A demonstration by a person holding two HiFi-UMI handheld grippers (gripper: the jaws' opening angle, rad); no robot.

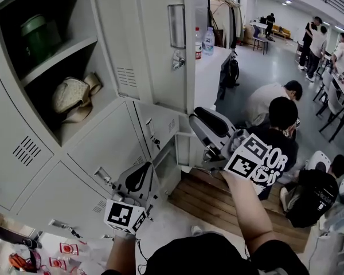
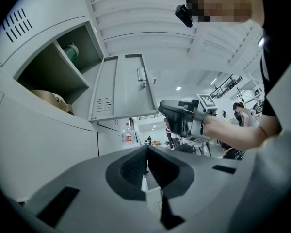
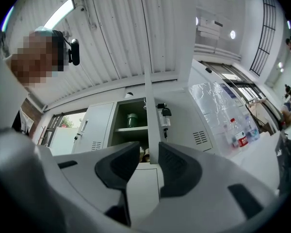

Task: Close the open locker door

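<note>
The open locker (image 1: 51, 67) is at the upper left, with a green canister (image 1: 33, 27) on its top shelf and a tan bag (image 1: 71, 96) below. Its grey door (image 1: 155, 39) stands swung out, keys (image 1: 178, 62) hanging from the lock. My right gripper (image 1: 199, 136) is open just under the door's lower free corner. In the right gripper view the door edge (image 3: 153, 106) and keys (image 3: 165, 118) run up through the gap of that gripper (image 3: 149, 152), apart from the pads. My left gripper (image 1: 146, 173) is shut and empty, low before the lower lockers, and it (image 2: 146, 152) faces the door (image 2: 121, 86).
Closed locker doors (image 1: 97, 153) fill the lower left. A white table with bottles (image 1: 208, 40) stands behind the door. Several people sit or crouch at the right on a wooden platform (image 1: 218, 202). Chairs and more people are farther back.
</note>
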